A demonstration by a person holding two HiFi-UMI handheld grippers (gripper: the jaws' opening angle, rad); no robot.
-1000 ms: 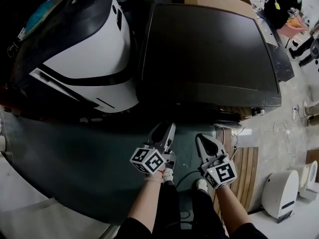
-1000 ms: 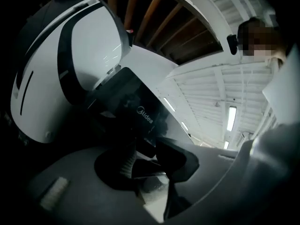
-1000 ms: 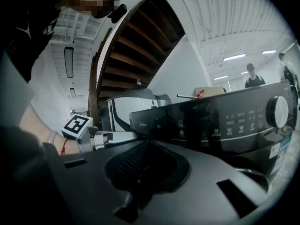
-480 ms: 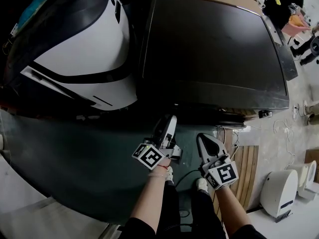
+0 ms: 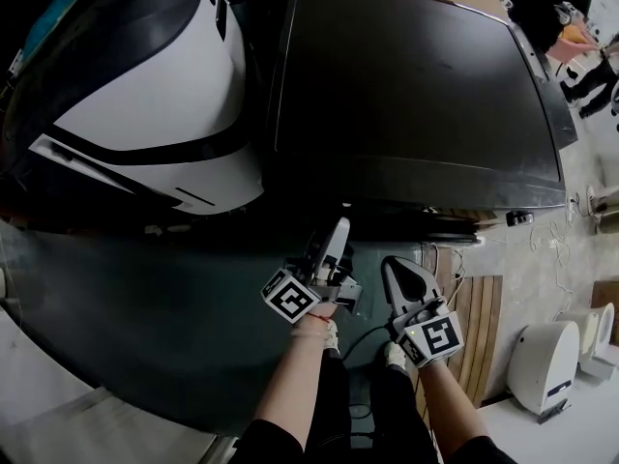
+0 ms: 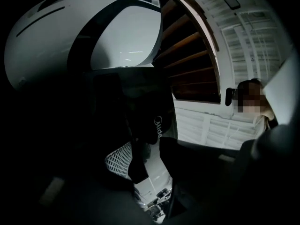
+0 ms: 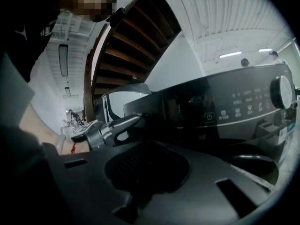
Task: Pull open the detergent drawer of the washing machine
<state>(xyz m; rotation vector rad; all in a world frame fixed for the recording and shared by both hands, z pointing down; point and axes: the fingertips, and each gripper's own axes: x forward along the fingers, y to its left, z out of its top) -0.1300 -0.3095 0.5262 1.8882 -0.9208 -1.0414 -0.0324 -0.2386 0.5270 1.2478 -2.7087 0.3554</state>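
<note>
Head view: left gripper (image 5: 338,230) poised at the washing machine (image 5: 416,95) front.
Its jaws have just spread, nothing between them; right gripper (image 5: 392,269) closed, empty. Pull not begun.

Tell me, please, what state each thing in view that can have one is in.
left gripper: open; its jaws have just been opening, at the dark front edge of the washing machine, nothing gripped.
right gripper: jaws together, empty.
detergent drawer: looks flush with the panel, not pulled out, though it is dim.
</note>
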